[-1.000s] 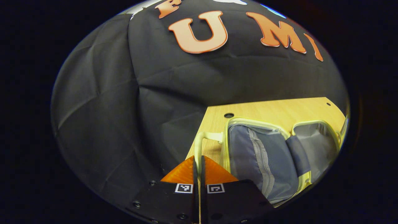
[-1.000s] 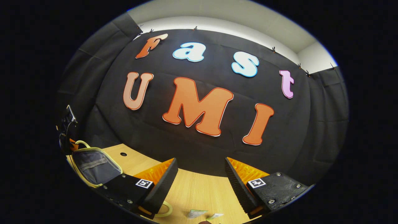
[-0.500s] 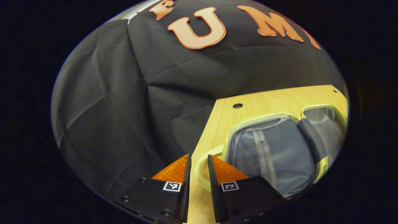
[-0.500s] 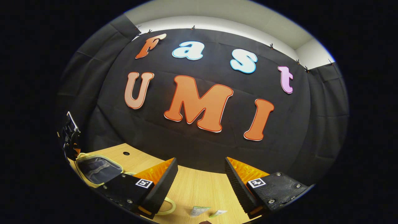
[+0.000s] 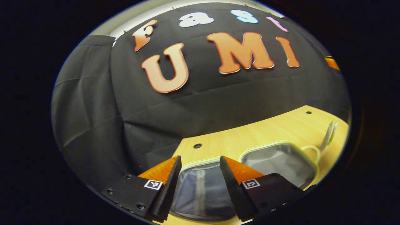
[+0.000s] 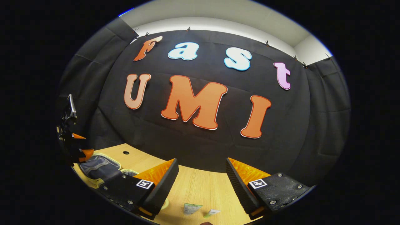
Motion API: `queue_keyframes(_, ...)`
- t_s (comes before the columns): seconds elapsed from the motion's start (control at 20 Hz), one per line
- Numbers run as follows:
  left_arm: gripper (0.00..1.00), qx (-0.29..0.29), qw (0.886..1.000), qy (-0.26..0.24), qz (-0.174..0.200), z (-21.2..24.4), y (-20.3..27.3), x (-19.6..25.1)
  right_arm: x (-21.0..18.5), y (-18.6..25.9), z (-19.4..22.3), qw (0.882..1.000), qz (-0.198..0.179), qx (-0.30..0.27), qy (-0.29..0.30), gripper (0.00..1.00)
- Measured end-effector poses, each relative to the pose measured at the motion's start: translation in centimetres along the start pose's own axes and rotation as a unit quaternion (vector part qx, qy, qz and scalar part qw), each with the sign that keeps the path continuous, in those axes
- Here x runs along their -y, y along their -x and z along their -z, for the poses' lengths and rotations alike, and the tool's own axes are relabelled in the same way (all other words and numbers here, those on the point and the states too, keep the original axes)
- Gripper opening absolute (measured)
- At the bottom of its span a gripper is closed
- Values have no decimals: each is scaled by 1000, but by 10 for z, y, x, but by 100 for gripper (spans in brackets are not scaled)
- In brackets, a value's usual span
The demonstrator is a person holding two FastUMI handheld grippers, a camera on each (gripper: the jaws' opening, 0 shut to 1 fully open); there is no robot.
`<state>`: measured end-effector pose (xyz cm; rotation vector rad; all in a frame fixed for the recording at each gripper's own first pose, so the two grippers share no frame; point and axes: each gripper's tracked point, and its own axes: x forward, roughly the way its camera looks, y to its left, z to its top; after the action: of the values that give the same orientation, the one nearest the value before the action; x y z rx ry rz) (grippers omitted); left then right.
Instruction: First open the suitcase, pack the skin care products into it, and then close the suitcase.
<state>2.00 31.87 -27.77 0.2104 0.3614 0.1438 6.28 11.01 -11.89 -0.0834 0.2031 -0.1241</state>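
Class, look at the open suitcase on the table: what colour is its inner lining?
The suitcase has a grey lining, edged by a pale yellow rim; the left gripper view shows it best.

The suitcase [image 5: 275, 159] lies open on the table [image 5: 250, 134]; two skin care packets [image 6: 192, 207] lie right of it.

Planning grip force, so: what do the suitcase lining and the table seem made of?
Suitcase lining: looks like soft woven fabric, matte grey, creased, with a stitched zipper strip. Table: light wood or wood-look laminate, smooth, with fine straight grain lines.

Black cloth wall [image 6: 203, 150], pale wooden table [image 6: 200, 187], white wall strip above [image 6: 218, 25]
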Motion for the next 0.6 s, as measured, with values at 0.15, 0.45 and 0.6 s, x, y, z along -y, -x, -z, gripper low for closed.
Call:
queue_keyframes(0.15,93,15,999,1,39,-18,8,58,13,2,20,1000,-11,-18,-5,95)
queue_keyframes(0.45,98,15,991,29,130,-27,22,186,49,10,38,1000,-11,-28,-2,95)
queue_keyframes(0.6,99,10,984,22,178,-26,27,251,69,14,44,999,-5,-31,-5,95)
